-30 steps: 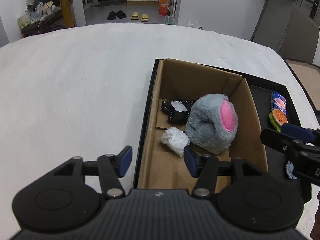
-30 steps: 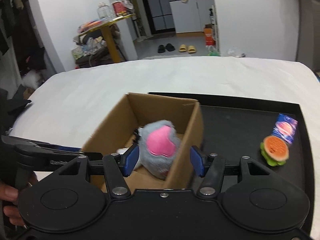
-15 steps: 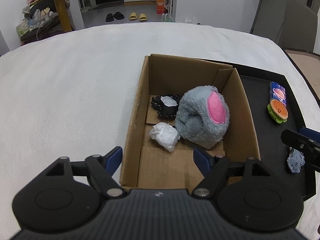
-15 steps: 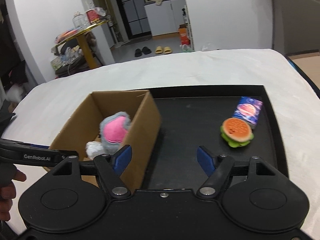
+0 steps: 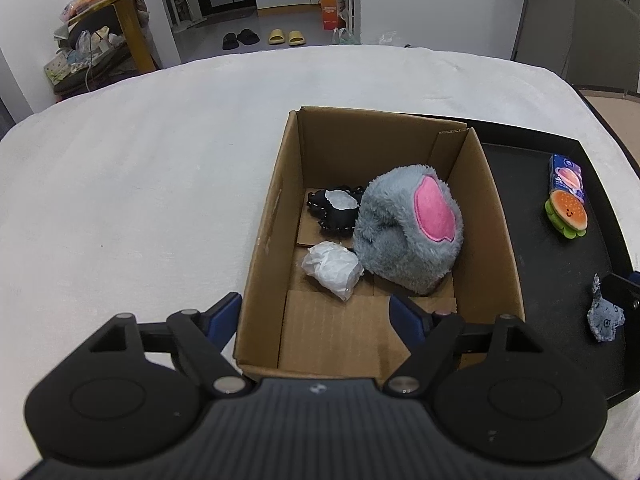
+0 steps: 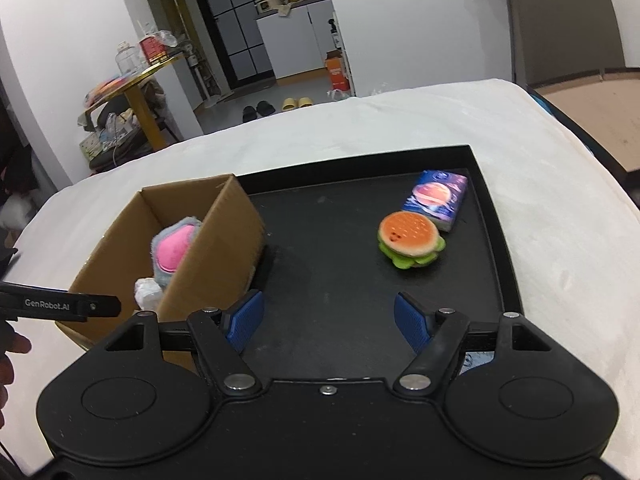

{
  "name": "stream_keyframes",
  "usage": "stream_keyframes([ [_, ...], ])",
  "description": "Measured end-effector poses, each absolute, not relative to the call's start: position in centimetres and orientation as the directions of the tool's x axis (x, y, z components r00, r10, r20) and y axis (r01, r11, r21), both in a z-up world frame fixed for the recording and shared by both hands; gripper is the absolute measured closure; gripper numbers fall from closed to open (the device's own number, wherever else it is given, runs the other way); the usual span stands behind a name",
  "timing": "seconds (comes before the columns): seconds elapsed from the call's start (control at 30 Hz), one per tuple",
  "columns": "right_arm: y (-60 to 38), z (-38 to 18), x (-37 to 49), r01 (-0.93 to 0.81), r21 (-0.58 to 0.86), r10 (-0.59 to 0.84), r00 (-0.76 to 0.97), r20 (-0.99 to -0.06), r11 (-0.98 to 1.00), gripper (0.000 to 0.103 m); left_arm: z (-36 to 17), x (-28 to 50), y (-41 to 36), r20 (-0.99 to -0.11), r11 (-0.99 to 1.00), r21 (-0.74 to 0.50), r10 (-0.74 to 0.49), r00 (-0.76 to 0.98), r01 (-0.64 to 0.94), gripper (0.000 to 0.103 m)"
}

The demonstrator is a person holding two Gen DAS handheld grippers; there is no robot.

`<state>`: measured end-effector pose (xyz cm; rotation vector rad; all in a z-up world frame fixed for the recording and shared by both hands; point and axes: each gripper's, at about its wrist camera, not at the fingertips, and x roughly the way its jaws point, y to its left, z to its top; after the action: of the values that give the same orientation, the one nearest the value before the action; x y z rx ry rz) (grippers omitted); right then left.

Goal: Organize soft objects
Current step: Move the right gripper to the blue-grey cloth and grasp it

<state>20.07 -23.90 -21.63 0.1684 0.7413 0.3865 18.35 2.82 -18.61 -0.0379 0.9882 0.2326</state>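
From our left wrist camera we look straight down into the box (image 5: 384, 240), and only here do we see its whole floor: a grey plush (image 5: 408, 236) with a pink patch against the right wall, a black toy (image 5: 334, 214) behind it toward the far wall, and a crumpled white wad (image 5: 332, 268) just beside the plush on the near side. This view also catches a small grey fabric piece (image 5: 604, 318) on the tray (image 5: 520, 152) near the right edge, partly behind the other gripper's tip; we cannot make out what it is.

From our right wrist camera the box (image 6: 224, 248) is seen from the side, so only the plush (image 6: 172, 252) and a bit of the wad (image 6: 147, 292) show over its wall; the black toy is hidden. What this view gives better is the tray (image 6: 328, 280) floor, where the burger toy (image 6: 410, 242) lies touching a blue packet (image 6: 436, 198) behind it, both well apart from the box.

Our left gripper (image 5: 316, 316) is spread wide and holds nothing, its fingers straddling the box's near left corner. Our right gripper (image 6: 329, 322) is likewise spread and empty, hovering over bare tray with the burger toy ahead of it. The box sits on the tray's left end, the tray on a white cloth (image 5: 140, 168).
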Motion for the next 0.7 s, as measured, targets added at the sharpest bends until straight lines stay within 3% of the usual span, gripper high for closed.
stream_keyframes([
  [0.43,-26.8,-24.0,20.0,-0.226,0.312,0.381,0.657,-0.651,0.923,0.032,-18.8,18.2,1.9,-0.828,0.967,0.127,0.225,0.513,-0.219,0.024],
  [0.7,-28.6,-25.5,20.2,-0.173,0.327,0.358,0.644,-0.676,0.929,0.038,-19.0,18.6,1.5,-0.830,0.961,0.158,0.254,0.497,-0.226,0.022],
])
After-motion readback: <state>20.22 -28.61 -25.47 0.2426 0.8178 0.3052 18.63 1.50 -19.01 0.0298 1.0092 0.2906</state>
